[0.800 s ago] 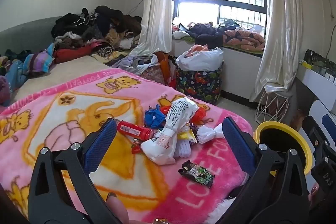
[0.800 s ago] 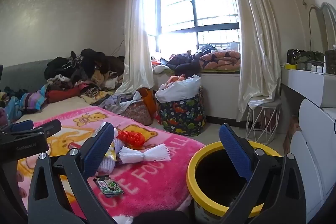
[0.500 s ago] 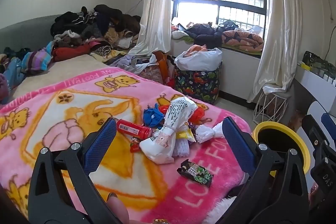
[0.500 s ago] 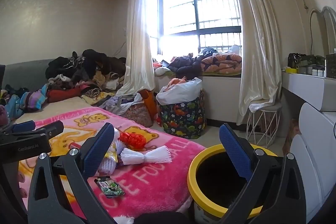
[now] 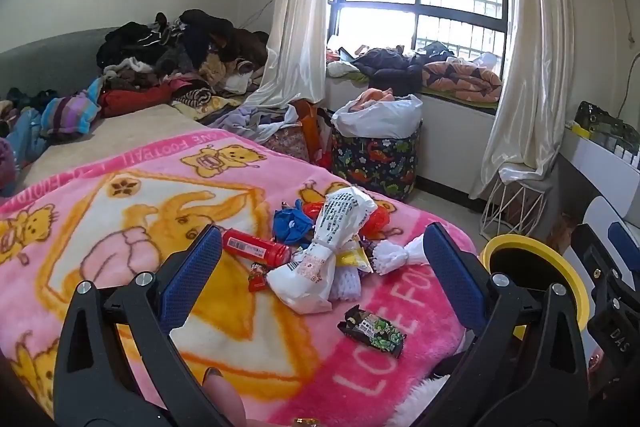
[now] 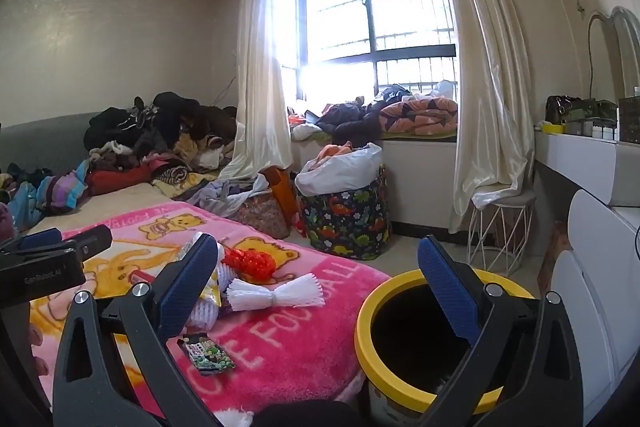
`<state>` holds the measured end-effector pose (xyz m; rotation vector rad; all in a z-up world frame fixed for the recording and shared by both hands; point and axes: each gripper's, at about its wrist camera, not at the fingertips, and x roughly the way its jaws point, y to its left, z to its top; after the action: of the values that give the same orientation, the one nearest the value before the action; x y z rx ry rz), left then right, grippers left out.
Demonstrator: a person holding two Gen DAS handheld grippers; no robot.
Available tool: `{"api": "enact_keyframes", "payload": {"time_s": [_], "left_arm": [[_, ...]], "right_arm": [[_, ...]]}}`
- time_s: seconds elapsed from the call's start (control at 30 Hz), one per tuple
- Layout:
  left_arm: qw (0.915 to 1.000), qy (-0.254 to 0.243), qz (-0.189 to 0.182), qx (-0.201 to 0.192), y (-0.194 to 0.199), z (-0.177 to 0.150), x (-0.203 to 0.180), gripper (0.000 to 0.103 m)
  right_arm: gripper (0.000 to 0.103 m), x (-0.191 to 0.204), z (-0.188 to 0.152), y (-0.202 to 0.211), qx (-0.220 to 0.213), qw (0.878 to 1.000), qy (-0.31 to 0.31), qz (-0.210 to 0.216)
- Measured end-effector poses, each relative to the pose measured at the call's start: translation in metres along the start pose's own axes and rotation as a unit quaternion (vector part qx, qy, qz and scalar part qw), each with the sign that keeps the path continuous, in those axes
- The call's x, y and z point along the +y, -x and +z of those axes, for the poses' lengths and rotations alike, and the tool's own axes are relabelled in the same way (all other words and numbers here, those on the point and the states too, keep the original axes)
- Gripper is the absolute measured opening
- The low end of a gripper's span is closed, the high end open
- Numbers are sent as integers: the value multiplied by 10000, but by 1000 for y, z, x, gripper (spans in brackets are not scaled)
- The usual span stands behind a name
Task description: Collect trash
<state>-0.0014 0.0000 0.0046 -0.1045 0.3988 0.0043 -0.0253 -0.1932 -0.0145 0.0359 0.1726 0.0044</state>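
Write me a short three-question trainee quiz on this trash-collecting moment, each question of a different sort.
1. True or false: the left gripper is shut on the red tube.
2. Multiple choice: the yellow-rimmed bin stands A) on the blanket, B) on the floor beside the bed, C) on the window seat.
3. Fill in: the trash piece lying apart from the pile, nearest the camera, is the dark ____.

Key: 1 false, both grippers' jaws are open and empty; 2 B; 3 wrapper.
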Motion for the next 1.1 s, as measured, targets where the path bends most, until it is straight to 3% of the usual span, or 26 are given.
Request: {"api": "enact_keyframes", "payload": {"time_s": [1.1], "left_arm": [[10000,-23,-26,-43,4,2,-2,92]], "right_arm": [[97,3,1,-3,4,10000,27,26]]}}
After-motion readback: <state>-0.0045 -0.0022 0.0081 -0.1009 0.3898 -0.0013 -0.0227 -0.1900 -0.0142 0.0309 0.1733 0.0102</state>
